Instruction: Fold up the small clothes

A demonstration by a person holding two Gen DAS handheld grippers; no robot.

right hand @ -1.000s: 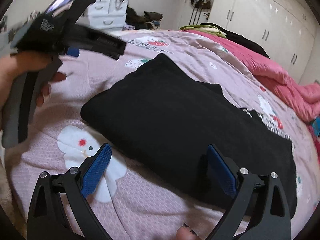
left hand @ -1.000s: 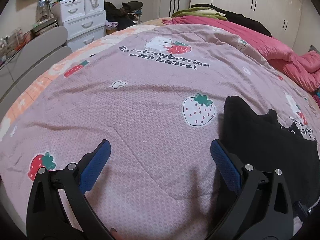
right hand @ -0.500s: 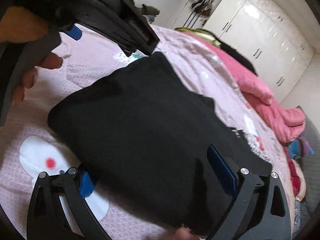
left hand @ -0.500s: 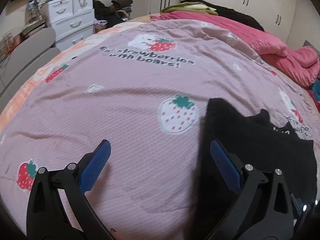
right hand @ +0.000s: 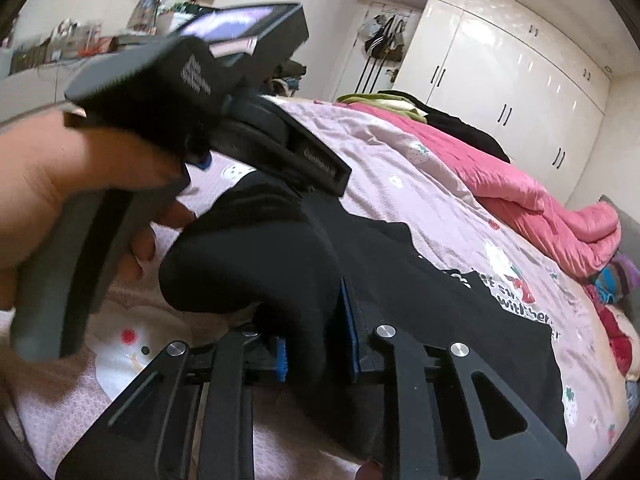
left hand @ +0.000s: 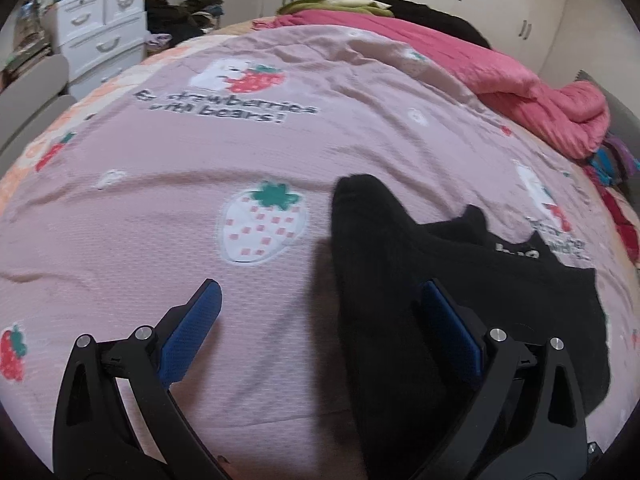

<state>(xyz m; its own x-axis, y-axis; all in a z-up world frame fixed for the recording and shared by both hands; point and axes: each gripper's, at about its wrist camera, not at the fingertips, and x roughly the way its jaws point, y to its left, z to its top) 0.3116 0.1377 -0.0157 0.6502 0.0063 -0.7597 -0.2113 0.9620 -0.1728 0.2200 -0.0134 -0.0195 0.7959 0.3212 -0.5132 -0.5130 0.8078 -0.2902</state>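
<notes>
A black garment (left hand: pixel 380 248) lies flat on the pink strawberry bedspread (left hand: pixel 160 220), with small white lettering near its far edge. My left gripper (left hand: pixel 320 292) is open above the garment's left edge: its right pad hangs over the black cloth, its left pad over the bedspread. In the right wrist view, my right gripper (right hand: pixel 314 336) is closing, and its blue pads pinch a raised fold at the near edge of the black garment (right hand: pixel 460 320). A person's hand (right hand: pixel 48 200) holds the left tool close above the garment's left corner.
A bunched pink quilt (left hand: pixel 520 92) and dark and green clothes lie along the far side of the bed. White drawers (left hand: pixel 100 36) stand at the back left and white wardrobe doors (right hand: pixel 500 80) at the back right. Colourful clothes sit at the right edge.
My right gripper's jaws went from wide open to pinching the garment's near edge, which now humps up. My left gripper slid right until its right pad hangs over the black cloth.
</notes>
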